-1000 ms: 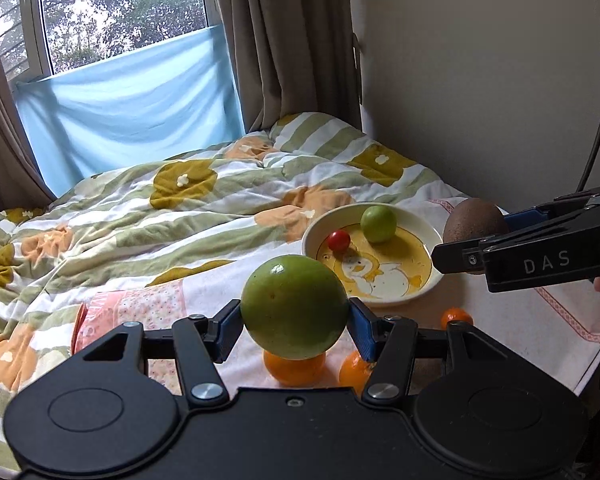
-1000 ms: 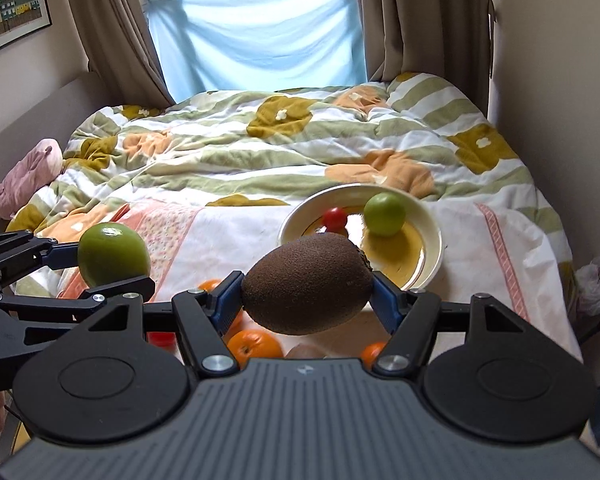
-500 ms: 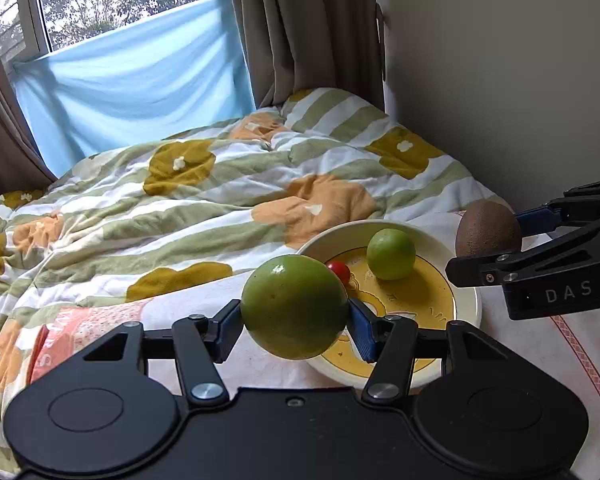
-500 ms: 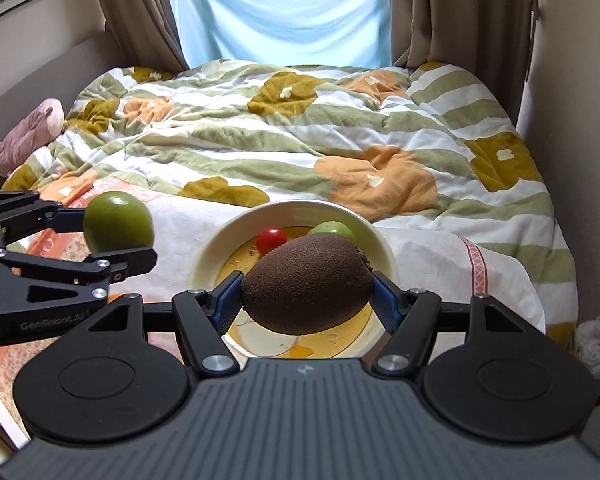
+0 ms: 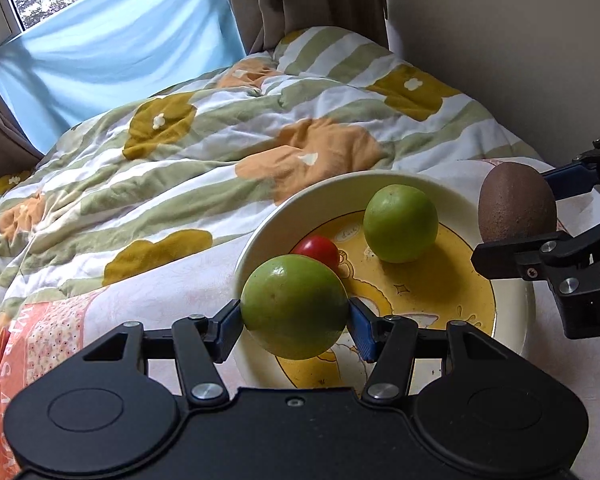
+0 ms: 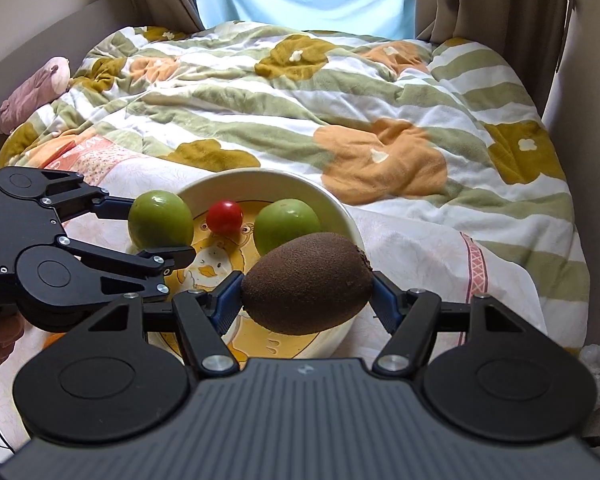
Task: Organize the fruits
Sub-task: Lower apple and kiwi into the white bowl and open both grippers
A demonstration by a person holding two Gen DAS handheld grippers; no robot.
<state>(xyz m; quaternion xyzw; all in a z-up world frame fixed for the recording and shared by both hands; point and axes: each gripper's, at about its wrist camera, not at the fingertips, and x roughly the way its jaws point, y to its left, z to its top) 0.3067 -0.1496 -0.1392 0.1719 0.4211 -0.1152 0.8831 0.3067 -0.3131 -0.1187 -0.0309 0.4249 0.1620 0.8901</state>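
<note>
Both tongs have dipped over the bowl (image 5: 260, 236), left tongs (image 5: 294, 314) clamping a lime (image 5: 294, 306), right tongs (image 6: 308, 292) a kiwi (image 6: 308, 282).

Green fruit (image 5: 294, 306) and brown kiwi (image 6: 308, 282) held above bowl (image 5: 260, 236).

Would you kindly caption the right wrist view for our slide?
Right gripper holds a kiwi over the bowl; left gripper brings a green fruit.
</note>
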